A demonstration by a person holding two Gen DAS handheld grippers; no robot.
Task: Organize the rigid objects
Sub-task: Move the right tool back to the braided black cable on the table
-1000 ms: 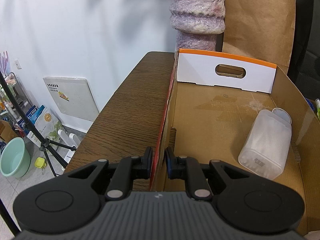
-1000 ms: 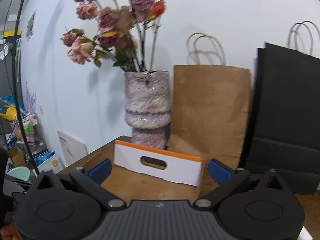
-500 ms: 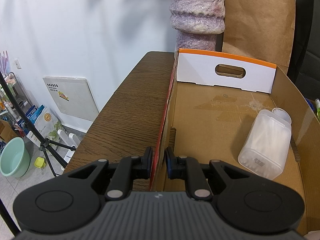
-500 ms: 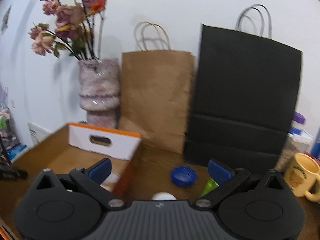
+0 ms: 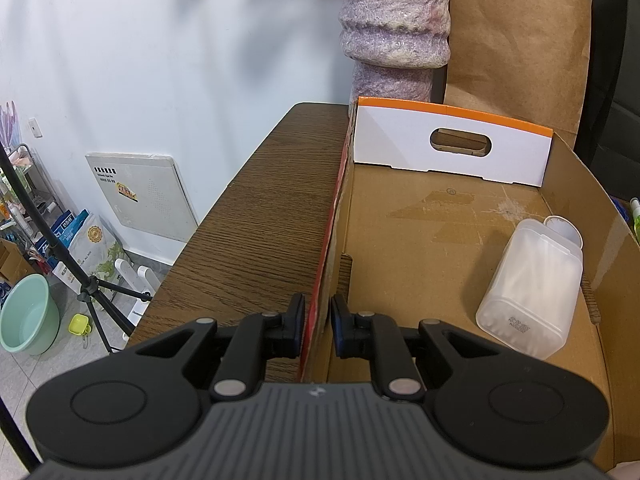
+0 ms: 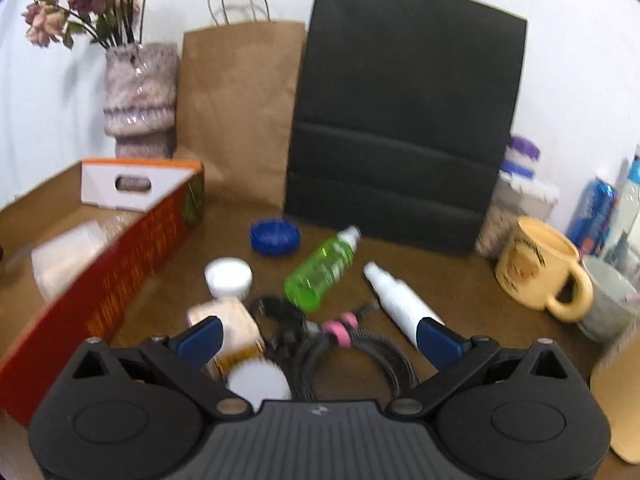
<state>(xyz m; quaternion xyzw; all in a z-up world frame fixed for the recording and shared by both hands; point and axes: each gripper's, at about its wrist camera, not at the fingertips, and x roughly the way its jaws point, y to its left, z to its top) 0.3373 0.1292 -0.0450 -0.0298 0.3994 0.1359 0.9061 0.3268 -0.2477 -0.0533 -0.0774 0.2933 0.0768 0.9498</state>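
Left gripper (image 5: 318, 326) pinches cardboard box (image 5: 326, 264) wall; right gripper (image 6: 318, 338) wide, empty.

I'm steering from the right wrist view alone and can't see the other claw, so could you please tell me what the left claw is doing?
Observer: The left claw is shut on the near side wall of the open brown cardboard box.
Operator: Thank you; is anything inside?
Observer: One translucent white plastic container lies on its side against the right wall.
Operator: Is there room left?
Observer: Yes, most of the floor is bare cardboard.
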